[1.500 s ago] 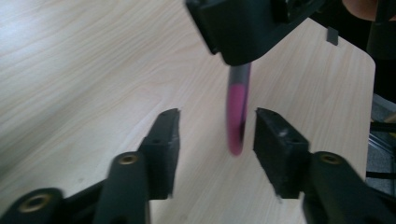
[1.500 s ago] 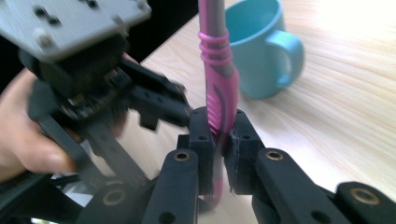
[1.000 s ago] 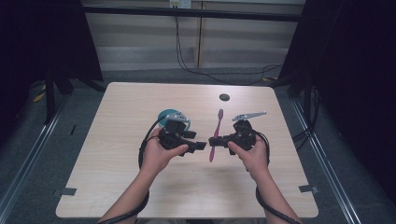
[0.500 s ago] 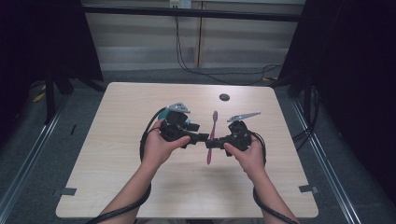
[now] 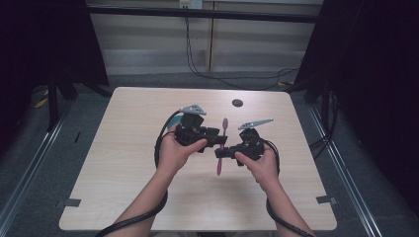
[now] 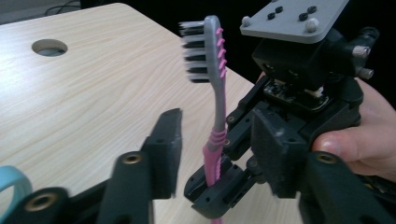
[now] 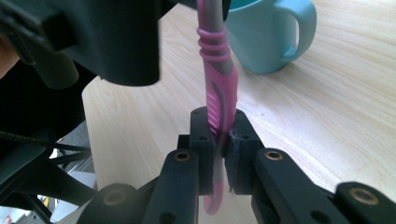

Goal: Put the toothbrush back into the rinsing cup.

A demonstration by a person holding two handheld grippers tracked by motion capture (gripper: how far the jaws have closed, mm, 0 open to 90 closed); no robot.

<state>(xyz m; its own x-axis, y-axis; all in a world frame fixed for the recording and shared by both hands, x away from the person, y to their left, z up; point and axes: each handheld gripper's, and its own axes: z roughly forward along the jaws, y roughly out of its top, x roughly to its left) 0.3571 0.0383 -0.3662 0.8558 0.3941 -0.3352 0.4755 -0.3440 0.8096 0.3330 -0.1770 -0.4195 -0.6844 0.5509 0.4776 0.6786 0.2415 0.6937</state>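
A pink and grey toothbrush point(image 5: 221, 144) is held above the table, its bristled head point(image 6: 198, 49) pointing away from the person. My right gripper point(image 5: 222, 152) is shut on its pink handle point(image 7: 215, 100). My left gripper point(image 5: 216, 138) meets it from the left. Its jaws stand open on either side of the toothbrush neck point(image 6: 218, 109), with a gap on each side. A teal cup point(image 7: 266, 35) stands on the table behind the left gripper, and the left gripper view catches its rim point(image 6: 11, 179).
The light wooden table point(image 5: 123, 173) has a round cable hole point(image 5: 237, 102) near its far edge. Black cables trail from both grippers past the forearms. Dark curtains and metal rails border the table on both sides.
The two grippers have come together at the table's middle. The left gripper moved right until its open jaws straddle the toothbrush held by the right gripper. The cup is now mostly hidden behind it.
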